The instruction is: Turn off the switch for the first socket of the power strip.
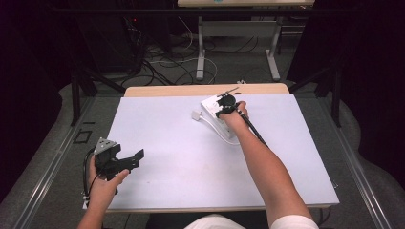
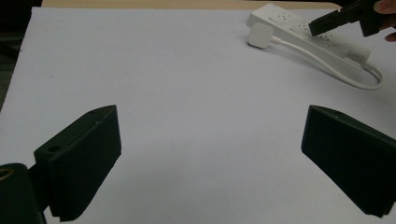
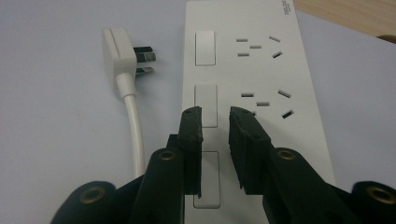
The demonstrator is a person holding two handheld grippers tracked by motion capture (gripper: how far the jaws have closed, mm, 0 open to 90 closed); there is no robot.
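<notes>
Power strip (image 3: 261,88) beneath right gripper (image 3: 215,122) jaws

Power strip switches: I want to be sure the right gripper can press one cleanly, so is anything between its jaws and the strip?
Nothing visible. The right gripper hovers over the power strip, jaws slightly apart above a middle rocker switch. The plug lies beside the strip.

Power strip (image 3: 261,88): near end hidden beneath the jaws; third switch (image 3: 207,179) partly covered; brand lettering too small to read.
</notes>
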